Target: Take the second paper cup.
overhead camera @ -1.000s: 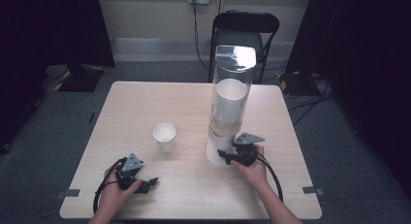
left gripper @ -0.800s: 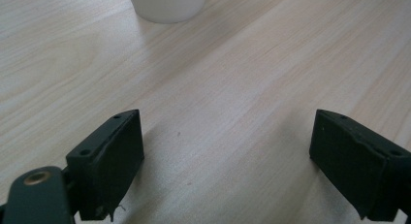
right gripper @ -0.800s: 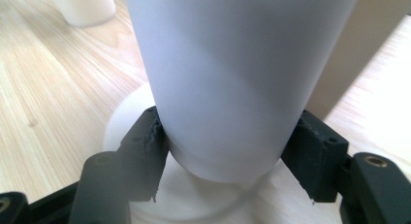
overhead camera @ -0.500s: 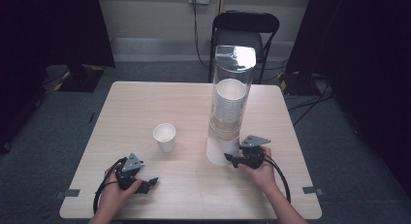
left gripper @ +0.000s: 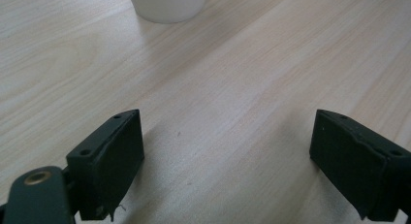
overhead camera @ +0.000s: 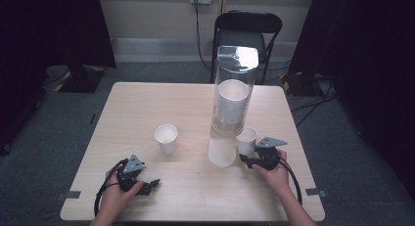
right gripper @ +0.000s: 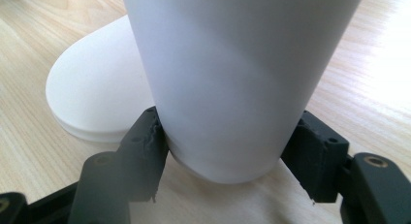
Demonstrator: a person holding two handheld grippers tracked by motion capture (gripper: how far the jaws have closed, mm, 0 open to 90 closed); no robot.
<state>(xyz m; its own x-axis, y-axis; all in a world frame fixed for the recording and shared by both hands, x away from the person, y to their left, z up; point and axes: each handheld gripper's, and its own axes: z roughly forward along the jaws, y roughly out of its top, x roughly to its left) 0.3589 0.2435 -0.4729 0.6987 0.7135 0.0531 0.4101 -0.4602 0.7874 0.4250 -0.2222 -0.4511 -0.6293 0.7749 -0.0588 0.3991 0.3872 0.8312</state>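
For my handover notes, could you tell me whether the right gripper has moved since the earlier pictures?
Yes. The right gripper, shut on a paper cup, has drawn rightward away from the dispenser base.

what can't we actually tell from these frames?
- Cup in right gripper: rim cut off by top edge of the right gripper view; whether its base touches the table is hidden by the jaws.
- Second cup: left gripper view crops everything but its base.
- Dispenser: cup count too small to read in the high view; glare hides its top.
- Left gripper: jaws too small in the high view.
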